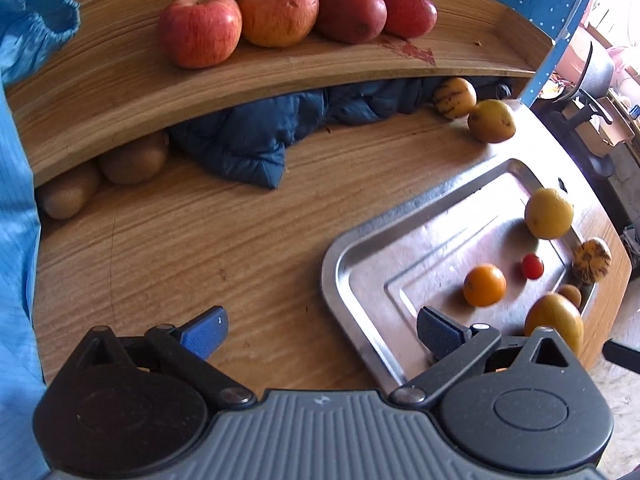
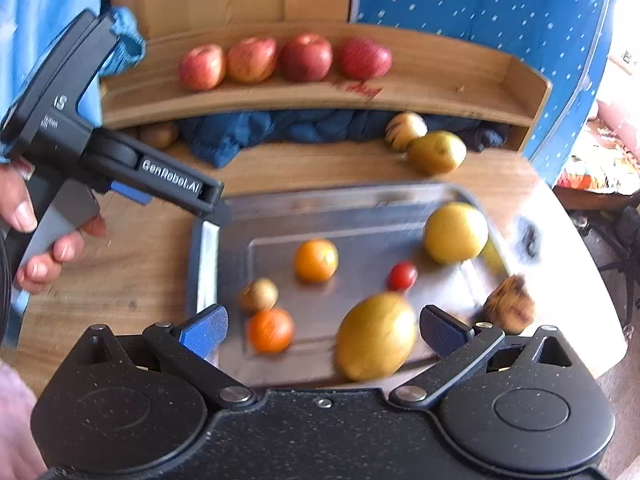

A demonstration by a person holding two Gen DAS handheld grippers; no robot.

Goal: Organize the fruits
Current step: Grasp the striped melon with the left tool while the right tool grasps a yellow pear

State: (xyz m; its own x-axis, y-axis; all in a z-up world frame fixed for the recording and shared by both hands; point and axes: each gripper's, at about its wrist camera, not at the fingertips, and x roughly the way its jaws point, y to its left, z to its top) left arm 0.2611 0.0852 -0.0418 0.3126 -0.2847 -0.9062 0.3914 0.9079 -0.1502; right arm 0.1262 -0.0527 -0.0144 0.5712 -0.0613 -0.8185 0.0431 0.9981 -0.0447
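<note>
Between picks: left gripper [image 1: 322, 330] and right gripper [image 2: 323, 328] both gape wide, holding nothing, loose fruit on the steel tray [image 2: 208, 248], so next likely grab the blurred yellow fruit [image 2: 374, 338] at 6 o'clock.

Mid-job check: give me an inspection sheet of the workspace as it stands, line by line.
Surface: wooden table with a raised wooden shelf at the back.
Job's things: four apples in a row on the shelf; metal tray holding oranges, yellow fruits, a small red fruit; two kiwis and two yellow fruits near or under the shelf.
Clutter: dark blue padded jacket under the shelf.
Grippers: left gripper open, empty, over the tray's left edge; right gripper open, nothing between the fingers, above the tray.
Cables: nothing seen.
Surroundings: blue dotted cloth, office chair.
</note>
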